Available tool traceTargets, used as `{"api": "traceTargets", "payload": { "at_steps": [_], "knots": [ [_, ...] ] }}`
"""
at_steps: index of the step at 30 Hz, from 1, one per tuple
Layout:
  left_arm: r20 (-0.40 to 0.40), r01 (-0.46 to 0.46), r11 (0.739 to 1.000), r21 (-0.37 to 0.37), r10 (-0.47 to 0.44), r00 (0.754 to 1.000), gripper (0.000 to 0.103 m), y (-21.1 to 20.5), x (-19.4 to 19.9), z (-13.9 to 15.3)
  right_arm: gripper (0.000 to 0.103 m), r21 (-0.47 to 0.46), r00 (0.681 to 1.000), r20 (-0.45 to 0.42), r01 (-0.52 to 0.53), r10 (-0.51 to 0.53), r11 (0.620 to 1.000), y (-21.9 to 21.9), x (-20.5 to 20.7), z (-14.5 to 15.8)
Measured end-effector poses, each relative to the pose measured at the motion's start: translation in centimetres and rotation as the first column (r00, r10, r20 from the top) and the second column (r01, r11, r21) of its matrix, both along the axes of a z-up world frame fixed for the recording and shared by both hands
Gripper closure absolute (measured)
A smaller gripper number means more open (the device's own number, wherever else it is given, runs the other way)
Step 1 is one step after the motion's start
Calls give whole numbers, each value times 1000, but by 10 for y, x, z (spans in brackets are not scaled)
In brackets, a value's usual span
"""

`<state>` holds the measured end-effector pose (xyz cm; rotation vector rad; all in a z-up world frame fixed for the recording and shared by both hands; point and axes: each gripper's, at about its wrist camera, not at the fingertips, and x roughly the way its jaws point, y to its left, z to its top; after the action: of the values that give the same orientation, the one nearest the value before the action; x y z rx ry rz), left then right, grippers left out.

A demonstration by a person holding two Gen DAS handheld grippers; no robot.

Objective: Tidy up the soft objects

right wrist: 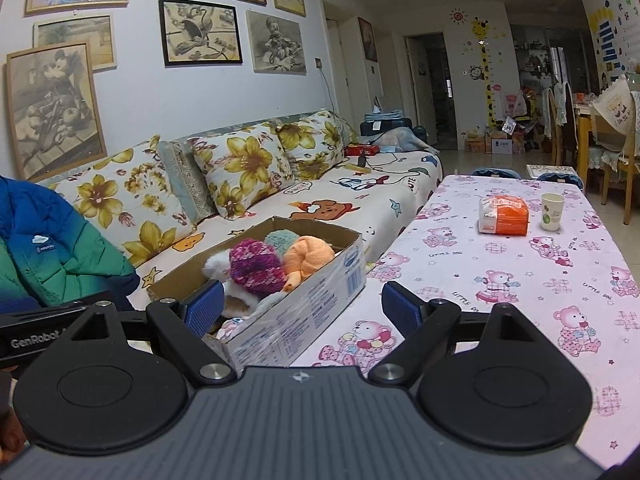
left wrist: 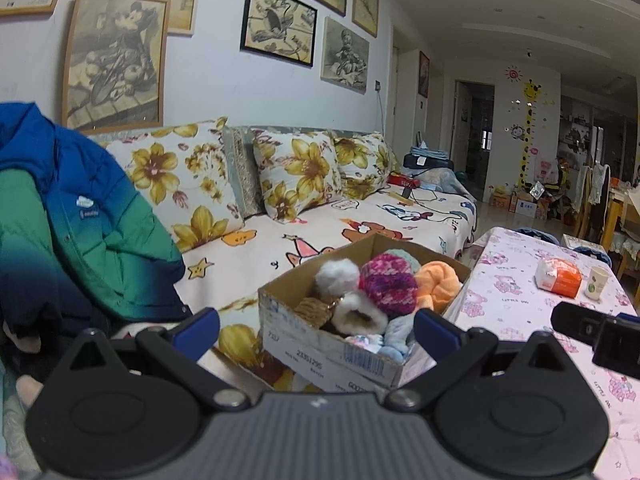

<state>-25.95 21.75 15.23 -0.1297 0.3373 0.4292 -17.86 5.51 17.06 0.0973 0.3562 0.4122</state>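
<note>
1. Long sofa [left wrist: 280,232] with a cartoon-print cover and yellow-flower cushions runs along the wall; a blue-to-green puffer jacket [left wrist: 80,216] is piled at its near end.
2. Pink bear-print tabletop [right wrist: 520,280] sits beside the sofa; an orange-and-white packet [right wrist: 504,216] and a paper cup [right wrist: 552,212] stand far out on it, well apart from the box.
3. Open brown cardboard box with white printed sides [right wrist: 320,300] sits at the sofa edge next to the tabletop; whether it overlaps the tabletop, cannot tell.
4. Inside the box: magenta-purple knit ball [left wrist: 388,284], orange knitted bundle [left wrist: 438,280], white fluffy pompom [left wrist: 338,276], teal knit piece [right wrist: 280,238], pale blue fabric [left wrist: 394,336] at the near corner.
5. Left gripper [left wrist: 316,326] jaws wide apart, nothing held, just short of the box's near wall.
6. Right gripper [right wrist: 302,306] jaws also spread wide, nothing held, straddling the box's near corner in view.
7. Handling guess: items light, squashy, not fragile, fuzzy so not slippery; pinch the bulk of one piece deep, not loose strands. The box is light and may slide if nudged.
</note>
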Motion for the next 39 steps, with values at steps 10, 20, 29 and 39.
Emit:
{"api": "traceTargets", "payload": {
  "at_steps": [10, 20, 29, 39],
  "knots": [
    [1, 85, 996, 24, -85, 996, 1, -6, 8, -16, 0, -16, 1000, -16, 17, -17, 1000, -8, 11, -16],
    [-15, 138, 990, 6, -138, 990, 1, -2, 19, -25, 0, -26, 999, -4, 51, -51, 998, -7, 11, -22],
    [-14, 156, 988, -5, -156, 988, 1, 0, 22, -26, 0, -48, 999, 14, 40, -39, 998, -5, 10, -22],
    [-13, 160, 987, -1, -160, 987, 1, -1, 25, -25, 0, -56, 999, 26, 41, -40, 998, -9, 10, -23]
  ]
}}
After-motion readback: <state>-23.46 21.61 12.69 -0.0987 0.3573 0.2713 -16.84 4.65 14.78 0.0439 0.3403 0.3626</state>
